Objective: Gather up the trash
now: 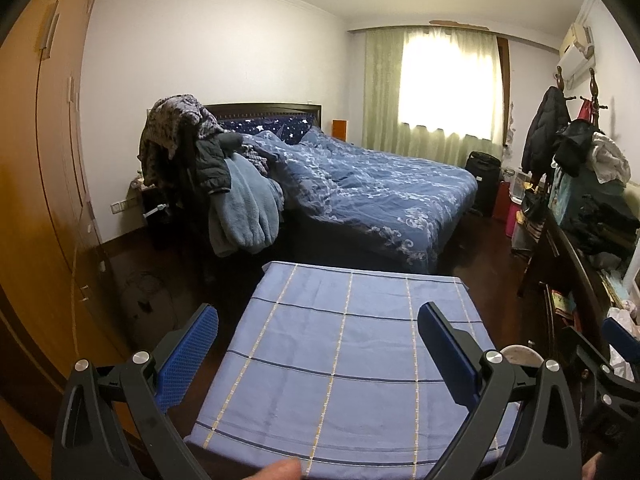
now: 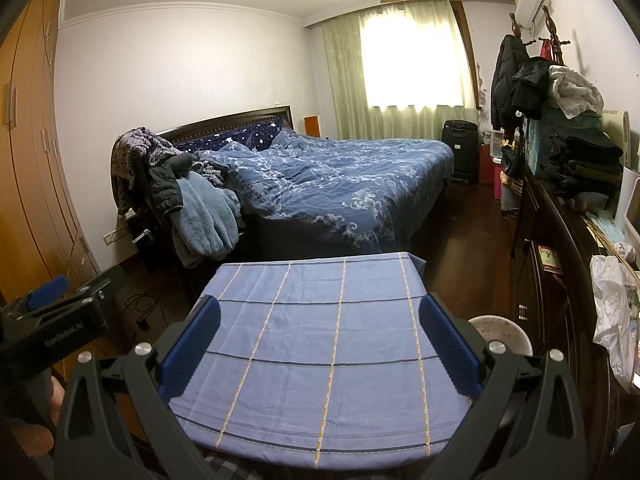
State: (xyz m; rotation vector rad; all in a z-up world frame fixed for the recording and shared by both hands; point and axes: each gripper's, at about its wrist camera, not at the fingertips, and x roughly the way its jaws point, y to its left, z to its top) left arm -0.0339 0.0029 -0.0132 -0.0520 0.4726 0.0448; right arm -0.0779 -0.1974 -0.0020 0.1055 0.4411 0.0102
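Beside the dresser (image 2: 560,240) — a white bag (image 2: 612,312), clear only from the right.

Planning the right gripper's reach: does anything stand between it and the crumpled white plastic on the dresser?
Nothing visible does. The open right gripper is over the cloth-covered table; the white plastic lies to its right on the dresser. A white round object sits low in the gap between, probably below a direct path.

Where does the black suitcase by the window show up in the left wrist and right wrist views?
Left wrist: black suitcase right of centre, past the bed's far corner.
Right wrist: black suitcase right of centre, under the curtain.
Shared landmark: the blue bed just left of it.
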